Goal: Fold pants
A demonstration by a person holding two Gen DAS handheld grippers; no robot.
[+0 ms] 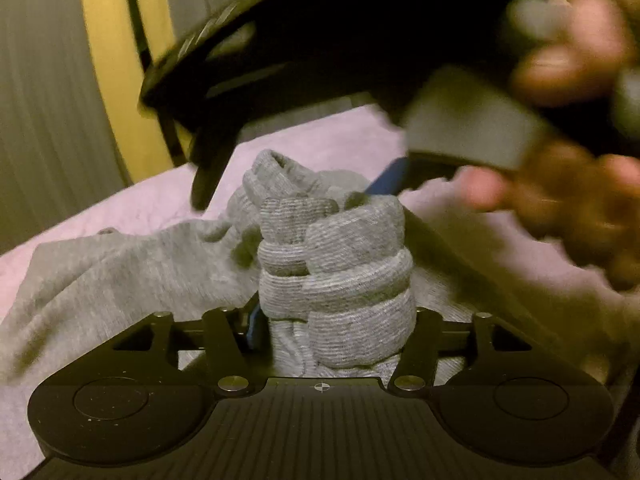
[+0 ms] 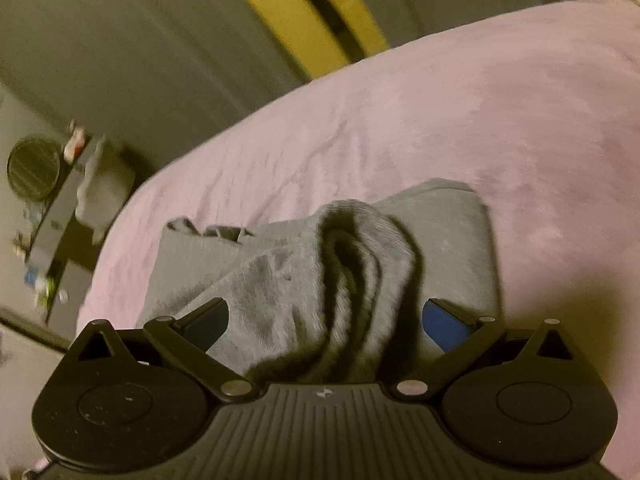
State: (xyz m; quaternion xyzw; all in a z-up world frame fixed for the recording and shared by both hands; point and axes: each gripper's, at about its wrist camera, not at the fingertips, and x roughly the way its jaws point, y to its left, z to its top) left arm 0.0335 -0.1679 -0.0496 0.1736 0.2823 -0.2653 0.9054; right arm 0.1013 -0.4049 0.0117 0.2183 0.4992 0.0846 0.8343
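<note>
The grey pants (image 1: 336,280) lie on a pink bedspread (image 1: 328,136). A thick bundle of their ribbed folds fills the gap of my left gripper (image 1: 336,320); it bulges over both fingers, and a sliver of blue pad (image 1: 255,330) shows at its left. Just beyond, my right gripper (image 1: 292,188) straddles the bundle's top, with a blurred hand (image 1: 560,192) holding it. In the right wrist view a bunched fold of the pants (image 2: 320,280) rises between the fingers of my right gripper (image 2: 324,320). Its jaws stand wide, and the blue pad (image 2: 444,328) is bare beside the cloth.
The pink bedspread (image 2: 460,120) stretches far and right of the pants. Off the bed's left edge a small cluttered stand (image 2: 52,216) and a round dark object (image 2: 34,168) are visible. A grey wall with a yellow strip (image 2: 304,4) lies behind.
</note>
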